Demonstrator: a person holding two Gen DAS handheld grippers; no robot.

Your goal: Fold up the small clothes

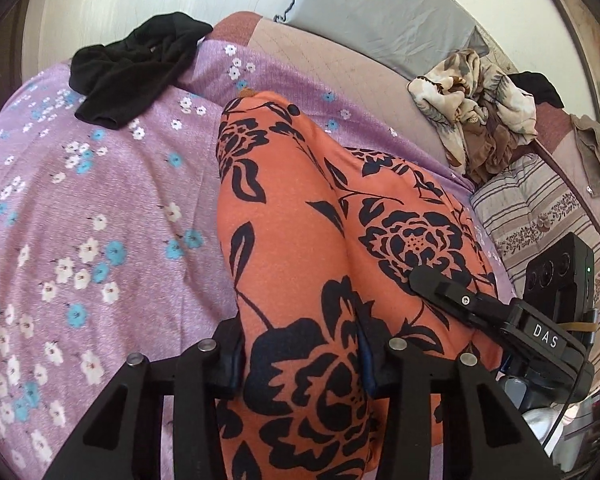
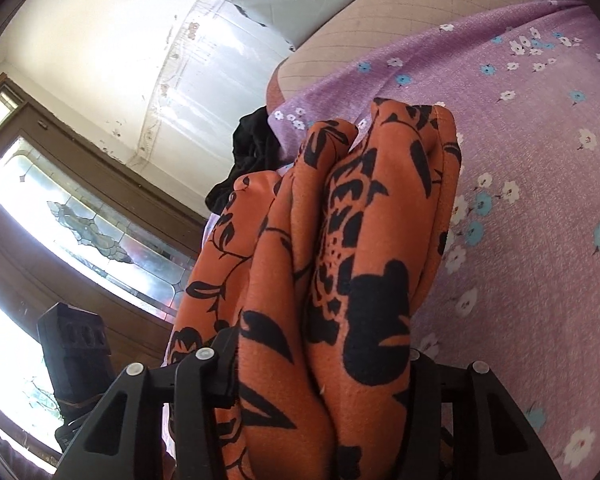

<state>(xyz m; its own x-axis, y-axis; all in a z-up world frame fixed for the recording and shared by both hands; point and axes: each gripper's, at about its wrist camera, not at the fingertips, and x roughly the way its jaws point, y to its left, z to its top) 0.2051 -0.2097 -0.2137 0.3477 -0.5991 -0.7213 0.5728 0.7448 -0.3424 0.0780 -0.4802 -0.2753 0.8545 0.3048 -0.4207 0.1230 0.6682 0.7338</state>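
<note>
An orange garment with a black flower print (image 1: 296, 216) hangs over the purple flowered bedsheet (image 1: 100, 200). My left gripper (image 1: 302, 364) is shut on its near end, with cloth bunched between the jaws. My right gripper (image 1: 432, 280) reaches in from the right and its finger lies on the same garment. In the right wrist view the garment (image 2: 352, 240) is gathered in thick folds, and my right gripper (image 2: 320, 372) is shut on it above the sheet (image 2: 520, 200).
A black garment (image 1: 136, 68) lies at the far left of the bed. A heap of beige patterned clothes (image 1: 480, 104) sits at the right by a grey pillow (image 1: 380, 12) and a striped cushion (image 1: 540, 216). A window (image 2: 80, 216) is on the right gripper's left.
</note>
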